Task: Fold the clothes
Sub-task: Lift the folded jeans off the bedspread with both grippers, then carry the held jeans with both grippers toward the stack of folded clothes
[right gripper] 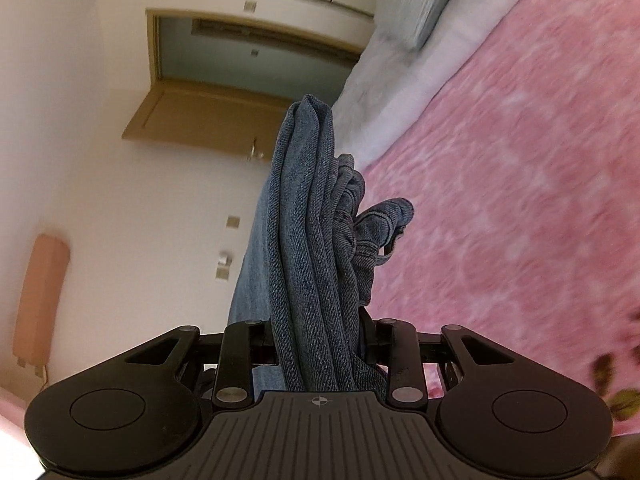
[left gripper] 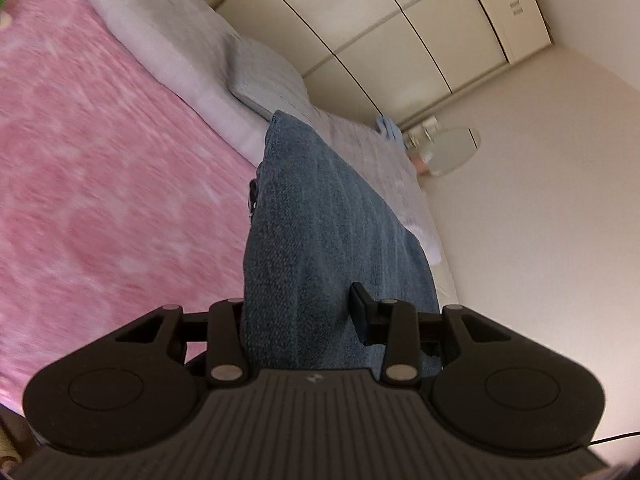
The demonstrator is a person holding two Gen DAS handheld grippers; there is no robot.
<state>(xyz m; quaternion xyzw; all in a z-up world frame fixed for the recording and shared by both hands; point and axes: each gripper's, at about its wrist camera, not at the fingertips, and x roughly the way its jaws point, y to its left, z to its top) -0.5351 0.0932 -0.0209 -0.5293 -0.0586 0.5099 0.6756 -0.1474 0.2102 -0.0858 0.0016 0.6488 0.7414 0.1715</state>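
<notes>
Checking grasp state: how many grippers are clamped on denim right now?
2. The left gripper grips a broad flat panel of the jeans; the right gripper pinches a bunched, layered section. Both hold the denim up over the pink blanket.

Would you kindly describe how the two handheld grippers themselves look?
Both the left gripper and right gripper are matte black: a ribbed central plate bearing a small crosshair mark, rounded lobes with disc recesses either side, and linkage bars with silver pins. No sleeves show.

Soft, even indoor light, no hard shadows. Motion-blurred fluffy pink bed cover [left gripper: 100,168]; strong fisheye bending and dark vignette at corners.
</notes>
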